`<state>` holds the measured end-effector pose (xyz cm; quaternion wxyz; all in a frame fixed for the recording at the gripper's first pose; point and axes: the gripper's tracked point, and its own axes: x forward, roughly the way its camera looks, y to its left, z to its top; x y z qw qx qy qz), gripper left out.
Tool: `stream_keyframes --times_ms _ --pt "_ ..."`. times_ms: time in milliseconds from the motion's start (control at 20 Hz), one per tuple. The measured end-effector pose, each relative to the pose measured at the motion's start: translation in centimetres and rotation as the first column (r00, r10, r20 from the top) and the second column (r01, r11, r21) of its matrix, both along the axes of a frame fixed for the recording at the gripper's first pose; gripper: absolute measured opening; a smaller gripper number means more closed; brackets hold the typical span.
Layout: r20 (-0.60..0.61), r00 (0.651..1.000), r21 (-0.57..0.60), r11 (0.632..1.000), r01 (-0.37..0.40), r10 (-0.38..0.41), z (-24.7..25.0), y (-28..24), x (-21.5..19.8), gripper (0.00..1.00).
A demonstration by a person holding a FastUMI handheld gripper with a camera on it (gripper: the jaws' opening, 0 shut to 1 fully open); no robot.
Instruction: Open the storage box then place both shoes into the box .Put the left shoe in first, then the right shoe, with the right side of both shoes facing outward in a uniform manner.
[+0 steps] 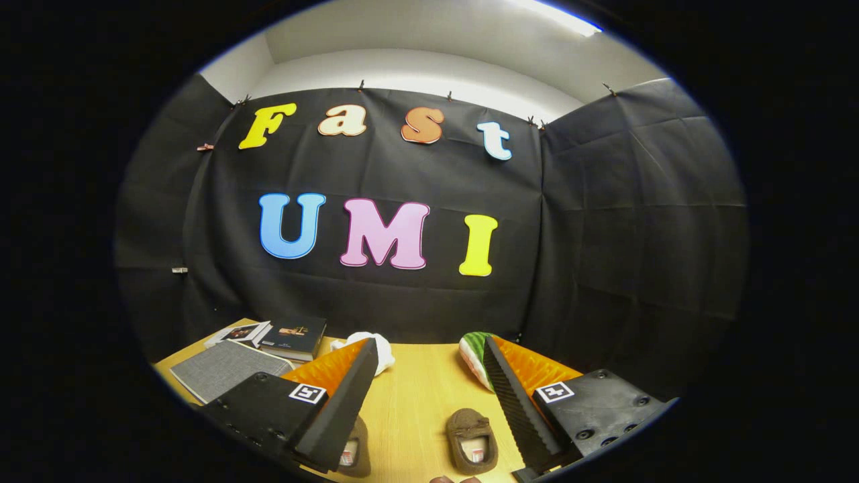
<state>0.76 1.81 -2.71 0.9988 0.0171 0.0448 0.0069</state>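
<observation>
**Open gripper above two slippers on the table**

The gripper (pixel 429 396) hangs over a wooden table (pixel 416 396) with its fingers spread wide and nothing between the pads — it grips nothing. Two brown slippers lie below: one slipper (pixel 472 439) sits in the gap, close to the right finger (pixel 513 402), its opening facing up; the other slipper (pixel 356 456) is partly hidden under the left finger (pixel 342 402). Beyond the fingertips lie a white crumpled cloth (pixel 377 349) and a green-striped, watermelon-like object (pixel 475 355). Further left — near the wall — rest a grey notebook (pixel 225 367) and a few books (pixel 292 337).
</observation>
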Motion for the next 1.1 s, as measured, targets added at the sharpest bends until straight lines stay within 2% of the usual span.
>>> stream_keyframes --times_ms 350,550,650,800,950,1000,1100 --pt "-0.027 0.999 0.008 0.999 0.042 -0.042 -0.5 -0.4 0.9 0.97" --pt "-0.066 0.998 0.053 0.999 0.001 0.002 -1.7 1.3 1.2 0.97" --pt "-0.134 0.99 0.142 0.989 -0.029 0.048 -2.8 3.1 1.0 0.97" --pt "-0.238 0.958 0.315 0.946 -0.082 0.162 -4.2 6.5 0.5 0.99" --pt "-0.302 0.919 0.376 0.917 -0.13 0.254 -5.9 8.2 1.0 0.98" --pt "-0.334 0.899 0.403 0.905 -0.135 0.283 -6.8 8.6 1.2 0.98" --pt "-0.387 0.845 0.489 0.859 -0.151 0.368 -8.2 10.5 1.0 0.98"
